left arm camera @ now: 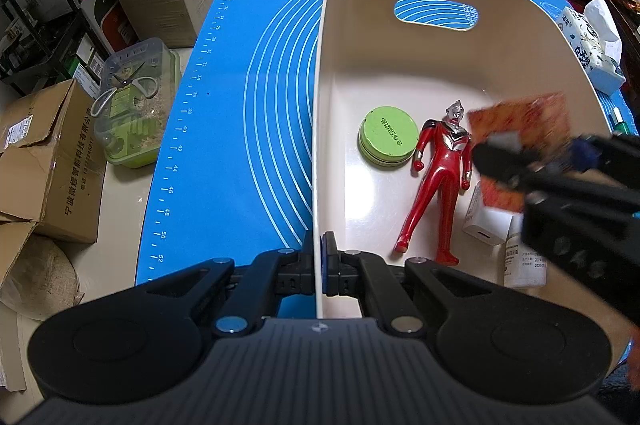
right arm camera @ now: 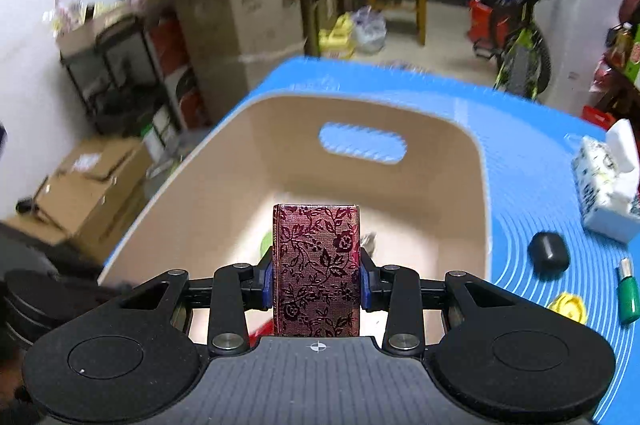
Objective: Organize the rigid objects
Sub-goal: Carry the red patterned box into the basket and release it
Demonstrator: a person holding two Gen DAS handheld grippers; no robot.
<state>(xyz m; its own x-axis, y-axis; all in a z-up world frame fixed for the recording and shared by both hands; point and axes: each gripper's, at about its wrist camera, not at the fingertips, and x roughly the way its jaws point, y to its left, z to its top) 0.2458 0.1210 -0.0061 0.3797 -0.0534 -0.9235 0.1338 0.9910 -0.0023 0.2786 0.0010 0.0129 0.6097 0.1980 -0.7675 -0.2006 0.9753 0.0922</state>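
Note:
A cream plastic bin (left arm camera: 440,65) stands on the blue mat (left arm camera: 224,105). My left gripper (left arm camera: 319,257) is shut on the bin's near-left wall. Inside lie a green round tin (left arm camera: 387,135), a red Ultraman figure (left arm camera: 438,181), a white charger (left arm camera: 486,221) and a white bottle (left arm camera: 522,257). My right gripper (right arm camera: 317,277) is shut on a red floral box (right arm camera: 317,265) and holds it above the bin (right arm camera: 256,153); the box (left arm camera: 520,129) and the right gripper (left arm camera: 532,161) also show blurred in the left wrist view.
On the mat right of the bin lie a tissue pack (right arm camera: 604,185), a black oval case (right arm camera: 548,252), a green marker (right arm camera: 628,299) and a yellow piece (right arm camera: 568,307). Cardboard boxes (left arm camera: 52,161) and a clear container with scissors (left arm camera: 132,105) stand off the table's left.

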